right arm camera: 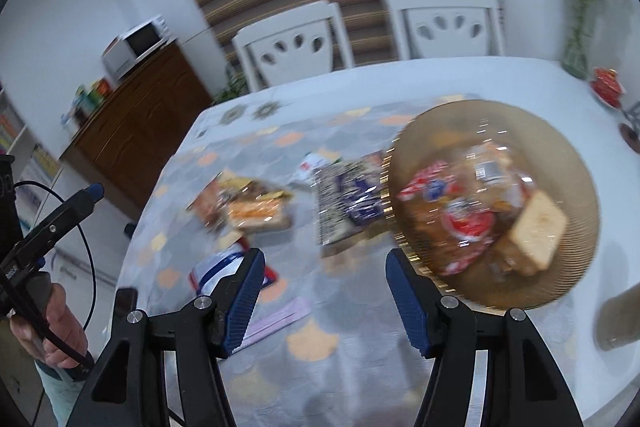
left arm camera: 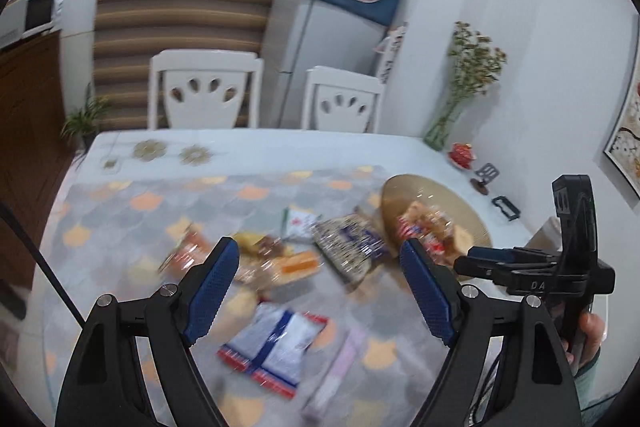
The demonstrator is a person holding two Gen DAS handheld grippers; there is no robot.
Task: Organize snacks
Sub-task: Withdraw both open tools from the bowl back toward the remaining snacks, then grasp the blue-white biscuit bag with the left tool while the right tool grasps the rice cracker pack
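Over table (right arm camera: 580,347), both jaws wide, plate (right arm camera: 568,131) nr edge

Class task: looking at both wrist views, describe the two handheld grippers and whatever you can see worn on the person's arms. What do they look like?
Both the left gripper and right gripper have black angular frames with silver bolts and blue textured finger pads. A thin black cable loops off the left one. The sleeves look pale teal.

Left gripper (left arm camera: 320,263) and right gripper (right arm camera: 325,273) are showing black frames, blue ribbed pads (left arm camera: 210,293), silver screws, black cable; teal sleeve (left arm camera: 588,383) is showing.
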